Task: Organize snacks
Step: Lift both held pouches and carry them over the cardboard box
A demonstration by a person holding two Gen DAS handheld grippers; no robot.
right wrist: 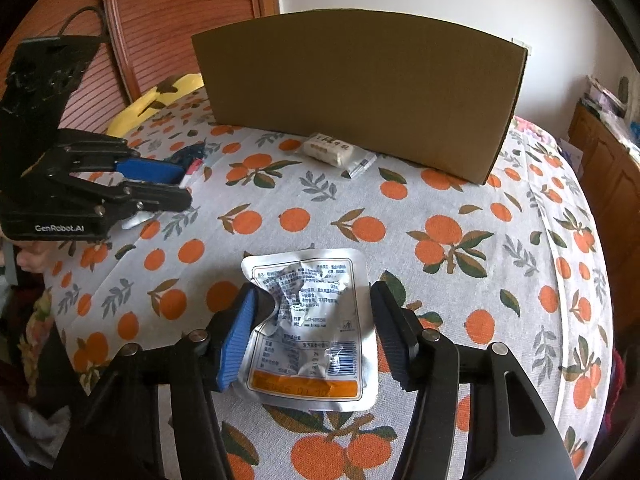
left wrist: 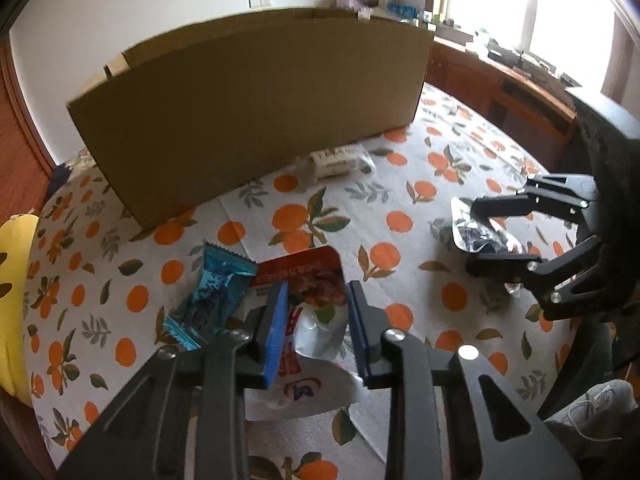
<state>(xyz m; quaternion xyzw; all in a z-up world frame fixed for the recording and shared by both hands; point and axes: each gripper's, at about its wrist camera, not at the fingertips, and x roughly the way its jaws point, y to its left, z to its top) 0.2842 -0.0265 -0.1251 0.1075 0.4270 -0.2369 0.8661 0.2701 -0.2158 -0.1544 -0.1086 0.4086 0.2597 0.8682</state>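
A red and white snack pouch (left wrist: 316,312) lies on the orange-print tablecloth between the fingers of my left gripper (left wrist: 318,300), which is open around it. A blue wrapped snack (left wrist: 212,296) lies just left of it. My right gripper (right wrist: 312,308) is open around a crumpled silver pouch (right wrist: 312,328); its left pad touches the pouch's edge. The right gripper (left wrist: 476,236) and silver pouch (left wrist: 476,236) also show in the left wrist view. The left gripper (right wrist: 180,184) shows in the right wrist view. A white wrapped snack (right wrist: 330,150) lies in front of the cardboard box (right wrist: 360,88).
The tall cardboard box (left wrist: 248,108) stands at the back of the table, its near wall hiding its inside. A yellow cushion (left wrist: 16,280) lies at the table's left edge. A wooden cabinet and window ledge (left wrist: 500,84) stand at the right.
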